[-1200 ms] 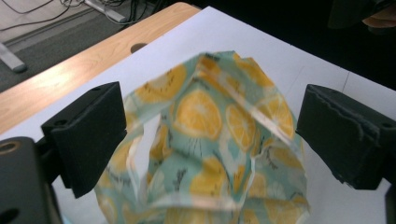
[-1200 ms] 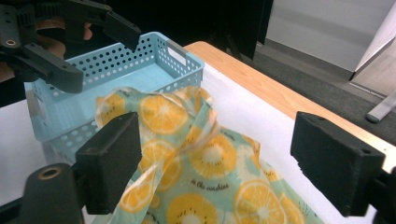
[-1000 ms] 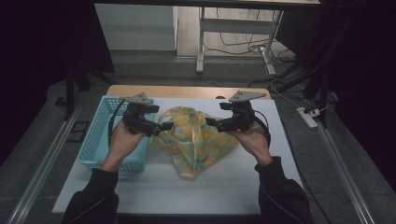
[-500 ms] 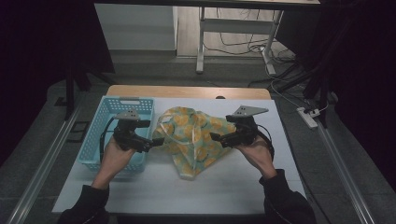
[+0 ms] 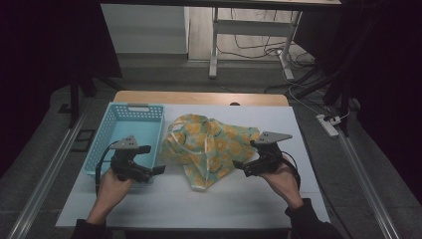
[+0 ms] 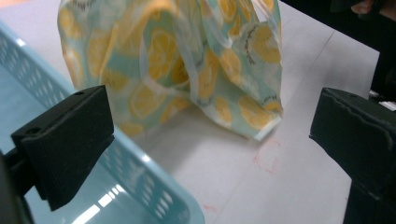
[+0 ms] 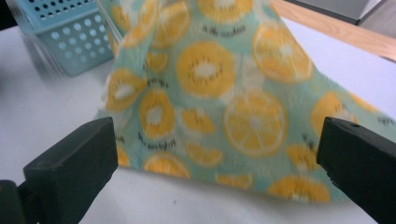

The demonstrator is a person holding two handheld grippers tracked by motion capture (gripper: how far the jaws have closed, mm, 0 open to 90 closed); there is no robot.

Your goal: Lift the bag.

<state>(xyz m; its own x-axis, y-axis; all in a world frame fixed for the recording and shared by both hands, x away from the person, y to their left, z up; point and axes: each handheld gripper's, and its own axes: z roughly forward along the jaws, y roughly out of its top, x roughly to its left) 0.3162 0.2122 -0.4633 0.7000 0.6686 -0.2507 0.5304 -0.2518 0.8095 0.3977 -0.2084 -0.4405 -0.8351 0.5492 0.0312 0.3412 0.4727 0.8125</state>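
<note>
A pale green cloth printed with orange slices (image 5: 211, 147) lies crumpled on the white table (image 5: 199, 204) at its middle. My left gripper (image 5: 158, 170) sits left of the cloth, over the near right corner of a light blue basket (image 5: 127, 137), jaws wide open and holding nothing. In the left gripper view the cloth (image 6: 187, 65) lies ahead beyond the basket rim (image 6: 140, 168). My right gripper (image 5: 238, 165) is at the cloth's right near edge, open and holding nothing. Close ahead in the right gripper view lies the cloth (image 7: 224, 102).
The blue basket (image 7: 56, 32) stands at the table's left side and looks to hold nothing. A bare wooden strip (image 5: 199, 97) runs along the table's far edge. Faint red marks (image 6: 266, 158) show on the table near the cloth. White table surface spreads in front of the cloth.
Both grippers have let go of the cloth and drawn back toward the near side and outward. The cloth now lies loose on the table.
</note>
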